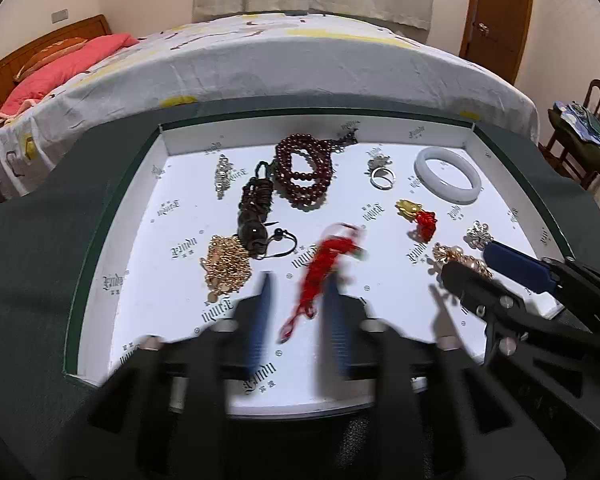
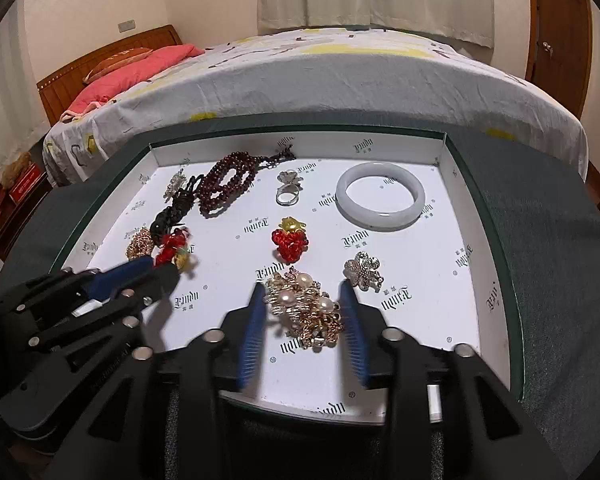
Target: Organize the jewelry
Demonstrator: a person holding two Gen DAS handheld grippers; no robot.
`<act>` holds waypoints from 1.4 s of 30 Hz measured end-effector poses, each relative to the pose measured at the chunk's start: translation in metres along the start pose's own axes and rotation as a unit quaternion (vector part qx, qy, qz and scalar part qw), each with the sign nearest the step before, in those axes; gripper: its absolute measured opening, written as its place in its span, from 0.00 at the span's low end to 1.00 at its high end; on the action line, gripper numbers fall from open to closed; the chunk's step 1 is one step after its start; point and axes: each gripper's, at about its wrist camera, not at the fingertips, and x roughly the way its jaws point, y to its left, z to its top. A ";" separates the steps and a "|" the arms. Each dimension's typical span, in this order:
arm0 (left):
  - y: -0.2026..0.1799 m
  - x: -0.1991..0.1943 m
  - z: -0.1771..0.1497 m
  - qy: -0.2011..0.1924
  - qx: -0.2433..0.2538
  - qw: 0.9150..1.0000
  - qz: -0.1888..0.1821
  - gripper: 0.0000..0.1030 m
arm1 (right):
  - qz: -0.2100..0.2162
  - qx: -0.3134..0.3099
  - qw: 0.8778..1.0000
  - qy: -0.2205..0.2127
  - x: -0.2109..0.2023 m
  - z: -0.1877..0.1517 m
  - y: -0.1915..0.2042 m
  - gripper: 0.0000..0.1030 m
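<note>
Left gripper (image 1: 296, 312) is hovering low over the white tray (image 1: 380, 392), fingers (image 1: 262, 316) spread and gripping nothing. The red knotted cord (image 1: 320, 276) is lying in the gap between them, long axis running roughly along the fingers, its tassel end nearest the camera (blurred, so I cannot tell if anything is touching). The gold chain (image 1: 225, 266) is sitting just left of that gripper.

Moving right: right gripper (image 2: 306, 320) is also released, fingers (image 2: 354, 328) straddling the gold pearl brooch (image 2: 306, 308), which is lying squarely between them on the tray floor, slightly diagonal. Silver flower brooch (image 2: 363, 271) is just beyond the right finger. Each hand looks nearest its own piece; closing probably needs little repositioning.
</note>
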 end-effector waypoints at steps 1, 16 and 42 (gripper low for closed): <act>0.001 -0.001 0.000 -0.003 -0.002 1.000 0.000 0.39 | 0.000 0.000 1.000 -0.002 -0.001 0.000 0.000 0.46; 0.007 -0.002 -0.002 0.000 -0.010 1.000 0.012 0.61 | -0.014 0.010 1.000 -0.012 -0.007 0.000 -0.006 0.61; 0.006 -0.163 -0.040 -0.098 -0.017 0.994 0.035 0.83 | -0.034 0.020 0.995 -0.088 -0.153 -0.033 -0.005 0.76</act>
